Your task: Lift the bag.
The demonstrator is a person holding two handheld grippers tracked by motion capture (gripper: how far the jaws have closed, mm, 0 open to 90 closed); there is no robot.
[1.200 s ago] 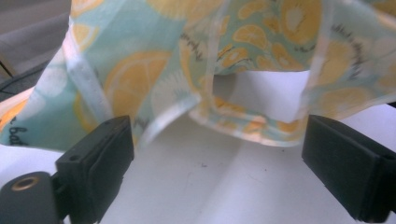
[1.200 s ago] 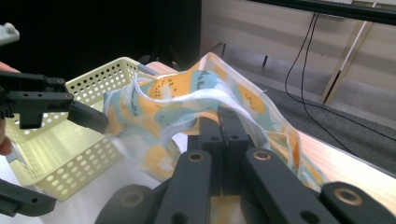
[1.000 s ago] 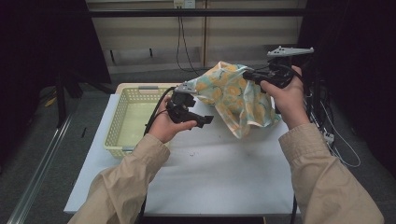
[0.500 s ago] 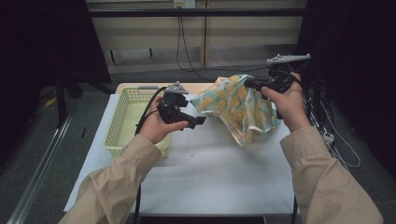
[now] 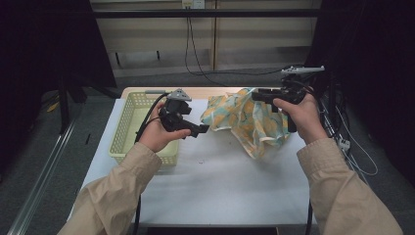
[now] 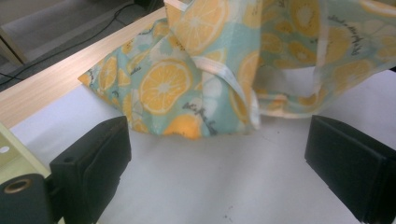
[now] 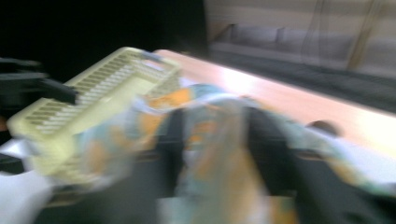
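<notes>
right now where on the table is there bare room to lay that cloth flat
The near half of the white table is bare, between the two sleeves. A smaller patch lies between the basket and the cloth, under the left gripper. The far right is crowded: the right gripper holds the cloth there.

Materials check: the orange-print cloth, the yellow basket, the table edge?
Cloth: looks like thin woven fabric, matte; it drapes, folds and has a sewn white hem.
Basket: likely moulded plastic, pale yellow, slotted walls, slight sheen.
Table edge: wood or wood-look laminate; grain lines show, and I cannot tell which.
</notes>
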